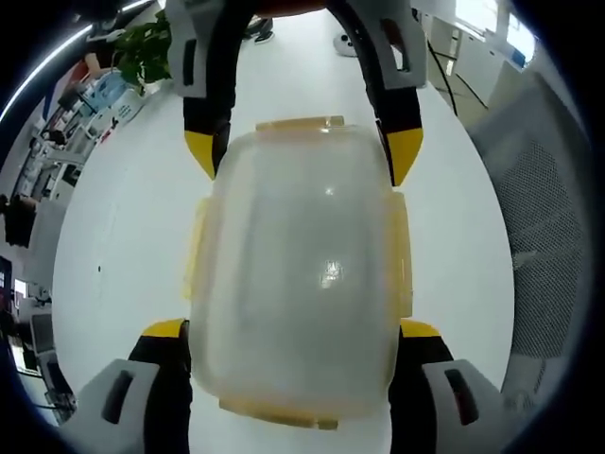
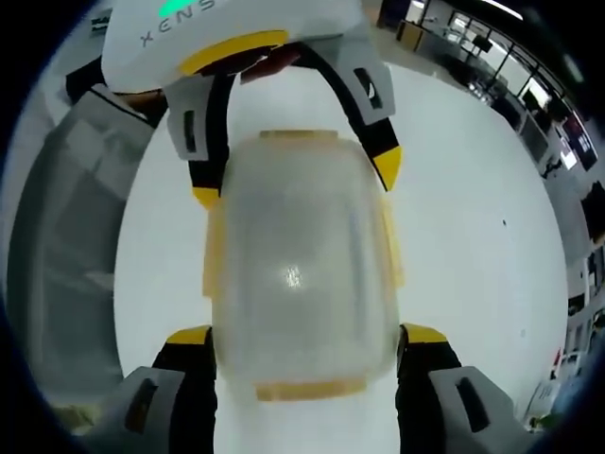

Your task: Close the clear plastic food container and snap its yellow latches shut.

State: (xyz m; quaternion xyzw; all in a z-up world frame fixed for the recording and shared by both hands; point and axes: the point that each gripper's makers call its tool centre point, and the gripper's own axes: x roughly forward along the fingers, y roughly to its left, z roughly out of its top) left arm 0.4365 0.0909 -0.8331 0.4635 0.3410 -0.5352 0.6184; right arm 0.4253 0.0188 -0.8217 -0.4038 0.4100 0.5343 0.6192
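A clear plastic container (image 1: 302, 274) with its lid on lies on the white table (image 1: 123, 246), seen from above. Yellow latches (image 1: 403, 255) run along its sides and ends; whether they are snapped down I cannot tell. My left gripper (image 1: 293, 331) stands open, one jaw on each side of the container's near end. My right gripper (image 1: 302, 151) reaches in from the far end, open, and straddles that end the same way. In the right gripper view the container (image 2: 298, 274) sits between the right gripper (image 2: 304, 334) below and the left gripper (image 2: 296, 180) above.
A grey mesh chair (image 1: 553, 236) stands by the table edge, also in the right gripper view as the chair (image 2: 66, 236). A green plant (image 1: 146, 47) sits at the far corner. Office desks and shelves lie beyond the table.
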